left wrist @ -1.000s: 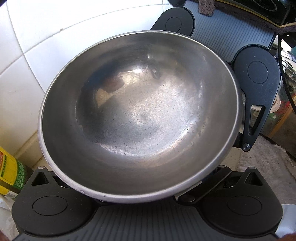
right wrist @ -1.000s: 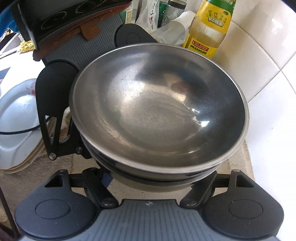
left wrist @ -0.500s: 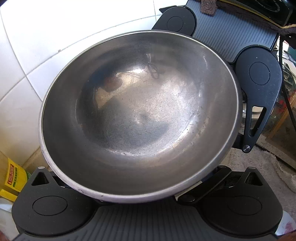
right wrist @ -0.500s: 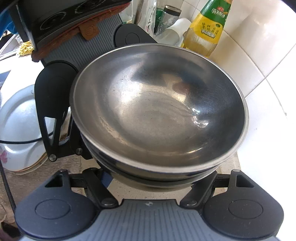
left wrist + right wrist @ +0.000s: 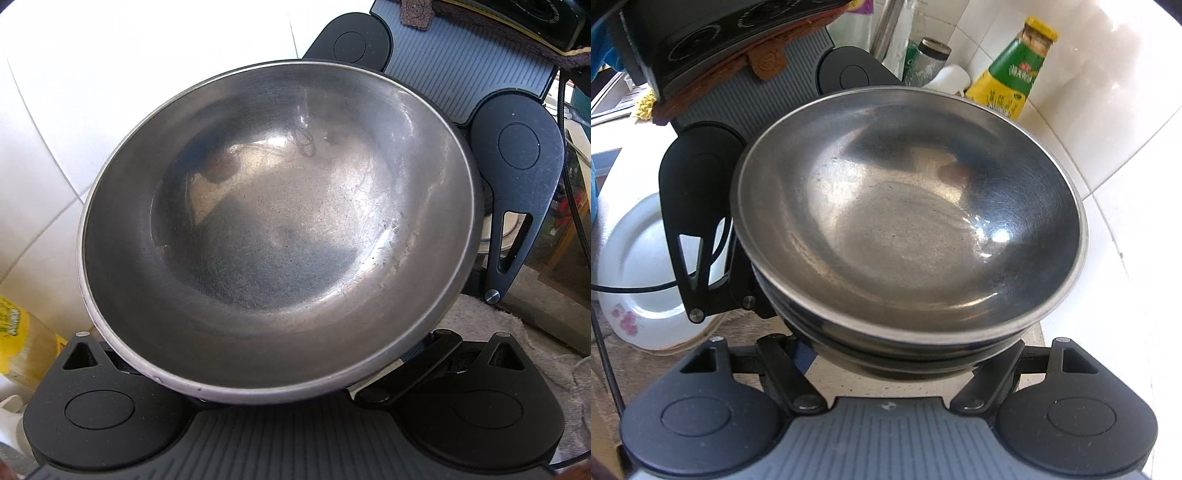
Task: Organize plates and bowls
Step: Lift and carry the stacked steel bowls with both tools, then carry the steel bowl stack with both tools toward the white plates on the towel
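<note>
A nested stack of steel bowls (image 5: 908, 229) is gripped from opposite sides by the left hand-held gripper (image 5: 280, 400) and right hand-held gripper (image 5: 890, 373), evidently so the load is shared and kept level above the bench (image 5: 871, 384).

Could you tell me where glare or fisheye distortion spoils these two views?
Left wrist: the white tiles are blown out, their grout lines bend, and the bowl shows soft reflections. Right wrist: the tiles bloom at right, a sharp glint sits inside the bowl, and the bottle is slightly soft.
</note>
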`<state>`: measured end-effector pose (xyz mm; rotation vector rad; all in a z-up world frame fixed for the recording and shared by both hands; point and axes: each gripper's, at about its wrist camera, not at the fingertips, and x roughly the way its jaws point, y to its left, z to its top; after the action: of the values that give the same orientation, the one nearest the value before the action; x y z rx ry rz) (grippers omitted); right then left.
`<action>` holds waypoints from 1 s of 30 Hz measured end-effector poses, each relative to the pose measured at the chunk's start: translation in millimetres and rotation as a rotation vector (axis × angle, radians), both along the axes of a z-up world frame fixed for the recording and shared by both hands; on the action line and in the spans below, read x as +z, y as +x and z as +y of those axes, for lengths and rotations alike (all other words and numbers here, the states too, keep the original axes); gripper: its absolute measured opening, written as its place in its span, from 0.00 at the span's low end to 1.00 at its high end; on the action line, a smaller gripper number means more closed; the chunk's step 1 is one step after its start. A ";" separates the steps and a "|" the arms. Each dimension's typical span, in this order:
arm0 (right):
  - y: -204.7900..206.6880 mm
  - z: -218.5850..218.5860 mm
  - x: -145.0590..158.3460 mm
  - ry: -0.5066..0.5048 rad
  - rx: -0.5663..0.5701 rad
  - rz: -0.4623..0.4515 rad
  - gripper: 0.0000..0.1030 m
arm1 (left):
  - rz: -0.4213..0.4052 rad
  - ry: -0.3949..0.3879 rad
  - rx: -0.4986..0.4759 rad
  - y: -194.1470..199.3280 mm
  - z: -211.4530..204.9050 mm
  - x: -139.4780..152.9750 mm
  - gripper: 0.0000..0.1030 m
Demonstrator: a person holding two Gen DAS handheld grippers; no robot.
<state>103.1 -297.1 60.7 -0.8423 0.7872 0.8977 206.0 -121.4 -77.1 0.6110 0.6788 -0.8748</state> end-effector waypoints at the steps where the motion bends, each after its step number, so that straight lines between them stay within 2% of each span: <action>1: -3.3 0.2 2.9 0.000 0.001 -0.004 0.75 | -0.005 0.000 0.001 -1.8 2.0 0.9 1.00; 15: -53.6 2.3 36.4 0.008 0.007 -0.051 0.75 | -0.057 0.014 0.002 -14.9 6.8 -7.5 1.00; 20: -79.6 6.3 47.7 0.013 0.017 -0.056 0.75 | -0.064 0.023 0.006 -13.9 -2.4 -20.7 1.00; 30: -122.0 11.6 59.8 0.047 0.071 -0.055 0.75 | -0.075 0.059 0.052 -24.4 -7.8 -33.5 1.00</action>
<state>-18.9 -285.5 120.5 -0.8545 0.6895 0.9479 181.5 -129.1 -110.6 0.6733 0.6517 -0.7815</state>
